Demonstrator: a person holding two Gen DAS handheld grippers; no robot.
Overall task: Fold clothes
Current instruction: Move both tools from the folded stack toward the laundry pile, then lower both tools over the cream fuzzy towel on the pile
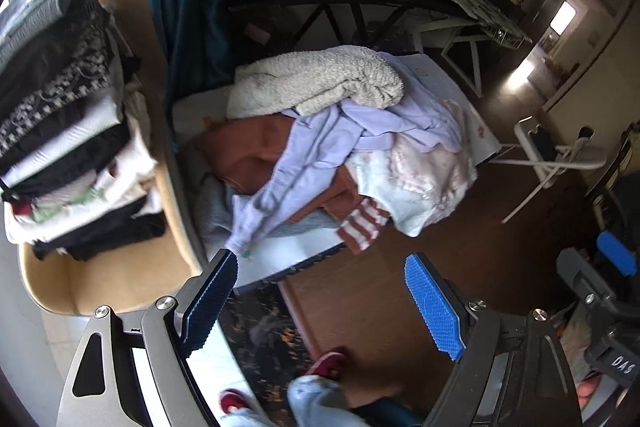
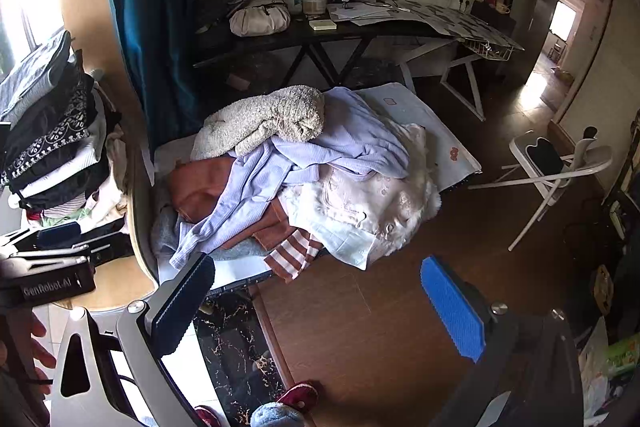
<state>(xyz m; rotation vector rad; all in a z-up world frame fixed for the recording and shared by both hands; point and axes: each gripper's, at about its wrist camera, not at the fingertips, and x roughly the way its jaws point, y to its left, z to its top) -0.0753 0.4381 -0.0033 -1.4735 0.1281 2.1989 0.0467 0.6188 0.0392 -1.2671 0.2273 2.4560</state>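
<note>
A heap of unfolded clothes lies on a low white surface [image 1: 280, 261]. On top is a cream fleece [image 1: 320, 79] [image 2: 272, 119]. Under it lie a lilac garment [image 1: 316, 151] [image 2: 340, 143], a rust-brown one with a striped cuff [image 1: 360, 227] [image 2: 292, 255], and a pale pink-white piece [image 1: 420, 179] [image 2: 372, 203]. A stack of folded clothes [image 1: 68, 131] [image 2: 52, 147] stands to the left on a beige seat [image 1: 100, 283]. My left gripper [image 1: 322, 301] hangs open and empty above the floor, short of the heap. My right gripper [image 2: 320, 307] is open and empty too, beside it.
Behind the heap stands a black desk [image 2: 360, 35] crowded with bottles and a white bag [image 2: 260, 21]. A teal curtain [image 2: 152, 27] hangs at the left. A white folding chair [image 2: 548, 167] and a doorway [image 2: 560, 27] are at the right. A person's red slippers [image 1: 326, 363] are on the wooden floor.
</note>
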